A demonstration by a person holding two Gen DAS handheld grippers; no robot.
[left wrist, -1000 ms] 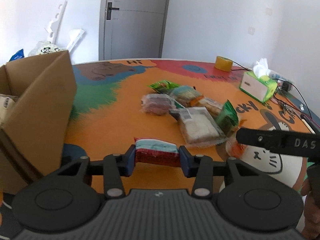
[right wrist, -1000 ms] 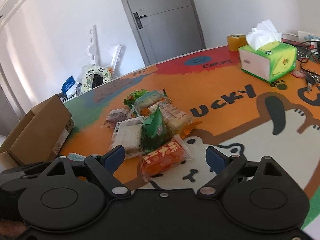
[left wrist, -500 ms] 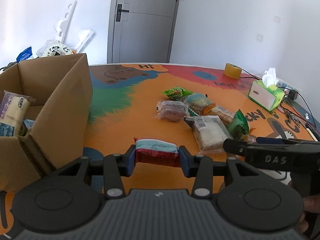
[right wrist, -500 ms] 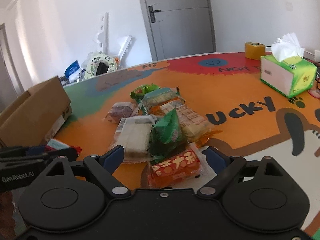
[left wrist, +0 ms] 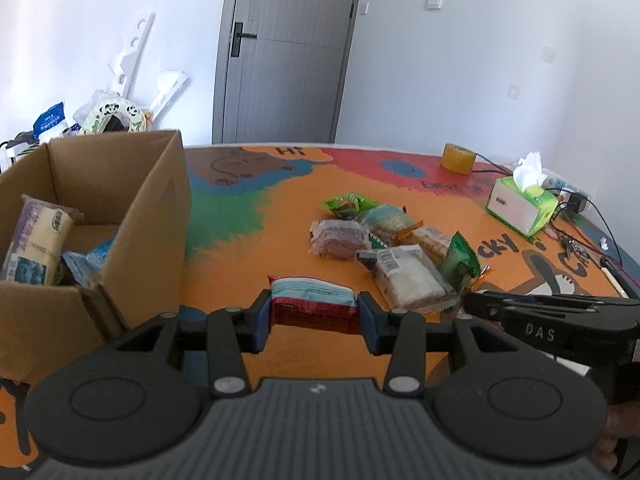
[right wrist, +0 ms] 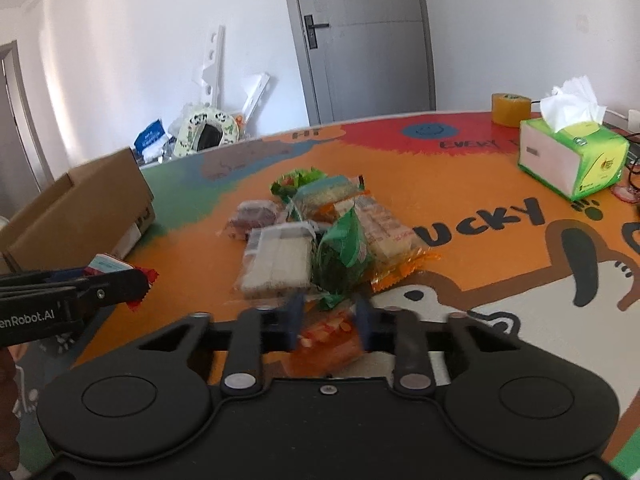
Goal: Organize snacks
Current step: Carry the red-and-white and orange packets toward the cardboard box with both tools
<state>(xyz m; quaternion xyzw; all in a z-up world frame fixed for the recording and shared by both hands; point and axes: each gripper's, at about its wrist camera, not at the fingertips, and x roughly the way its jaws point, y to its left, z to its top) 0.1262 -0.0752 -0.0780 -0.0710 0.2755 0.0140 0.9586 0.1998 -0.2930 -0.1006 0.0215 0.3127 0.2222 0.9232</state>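
Observation:
My left gripper (left wrist: 314,316) is shut on a red and pale-blue snack pack (left wrist: 312,304), held above the table to the right of the open cardboard box (left wrist: 140,216); it also shows in the right wrist view (right wrist: 110,266). The box holds a yellow-and-purple pack (left wrist: 36,248) and other packs. My right gripper (right wrist: 328,320) has closed around the orange snack pack (right wrist: 328,340) at the near edge of the snack pile (right wrist: 320,236). The pile shows in the left wrist view (left wrist: 392,252) too.
A green tissue box (right wrist: 572,160) and a roll of yellow tape (right wrist: 511,108) stand at the far right of the colourful table (right wrist: 460,184). Cables and a plug (left wrist: 576,204) lie at the right edge. Clutter stands by the wall behind the box.
My right gripper moved down onto the orange pack and its fingers closed in on it. My left gripper carried the red pack up and back; more of the box inside shows.

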